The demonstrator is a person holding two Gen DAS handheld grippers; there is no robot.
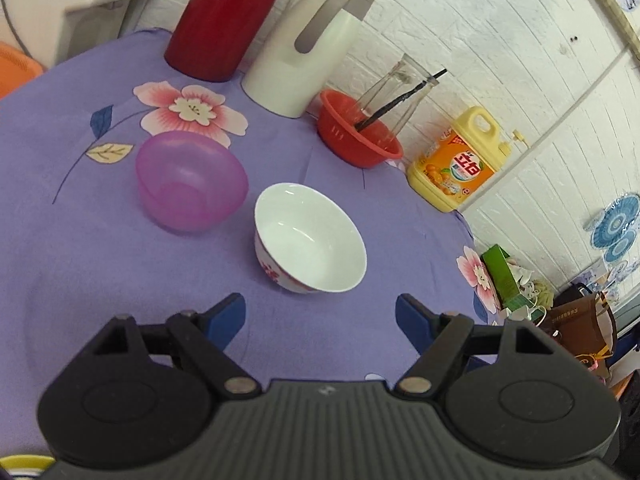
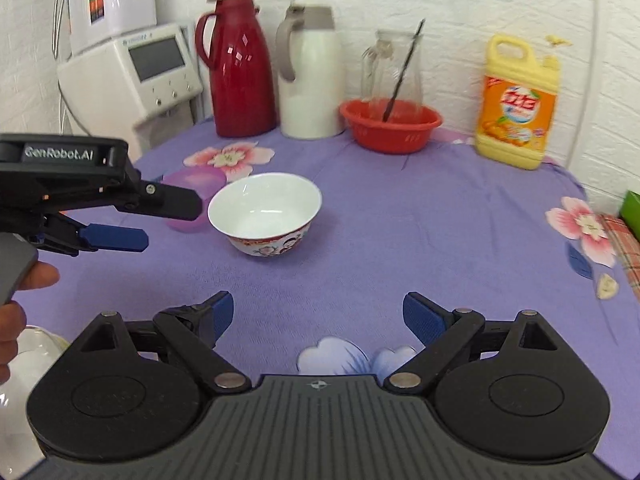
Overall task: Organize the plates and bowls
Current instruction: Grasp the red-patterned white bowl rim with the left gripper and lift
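So I've got both grippers hanging over the purple tablecloth [image 2: 400,208] with nothing in them. My left gripper [image 1: 320,314] has its jaws spread wide, lined up on the white bowl [image 1: 310,238], which sits just ahead of the fingertips, upright and apart from everything else. My guess is that's the one to go for first, since it's closest and the rim is easy to pinch. The pink plastic bowl [image 1: 190,180] is just beside it to the left, not touching, so there's room to get a finger down between them.

My right gripper [image 2: 318,314] is spread wide too, held back near the table edge, probably so it stays out of the left one's way. The thermoses, the red basin [image 2: 390,126] with the glass jug in it and the soap bottle all sit along the wall, well clear of the bowls. I can't see any plates from here.
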